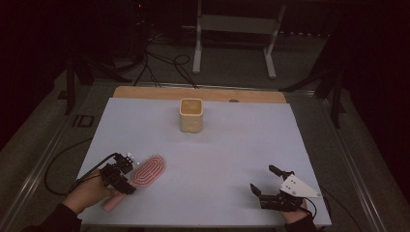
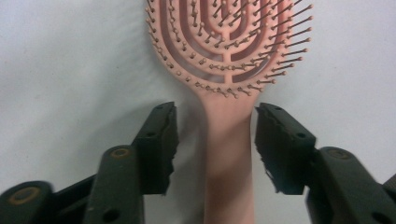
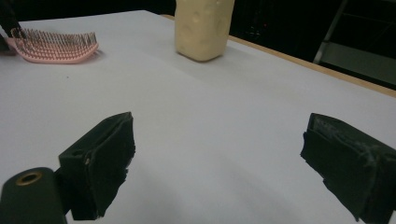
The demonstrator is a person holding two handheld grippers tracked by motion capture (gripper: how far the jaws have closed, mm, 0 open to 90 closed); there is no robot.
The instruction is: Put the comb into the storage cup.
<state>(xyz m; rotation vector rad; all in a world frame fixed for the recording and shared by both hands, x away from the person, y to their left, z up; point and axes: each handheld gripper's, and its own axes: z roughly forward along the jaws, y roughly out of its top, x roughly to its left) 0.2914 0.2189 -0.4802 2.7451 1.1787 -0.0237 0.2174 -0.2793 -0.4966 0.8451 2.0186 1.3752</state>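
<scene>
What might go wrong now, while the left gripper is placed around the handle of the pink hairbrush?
1. The hairbrush handle lies between the left gripper pads, closer to the right pad; closing may push it sideways instead of clamping it.
2. The grip would sit near the neck, so the bristled head may tip down when lifted.
3. The cream cup stands upright; a swinging brush could probably knock it over.

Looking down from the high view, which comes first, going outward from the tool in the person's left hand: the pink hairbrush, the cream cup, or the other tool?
1. Pink hairbrush: right at the left tool, its handle between the jaws, at the near left of the table.
2. Cream cup: standing mid-table toward the far edge.
3. Right tool: farthest, at the near right corner.
</scene>
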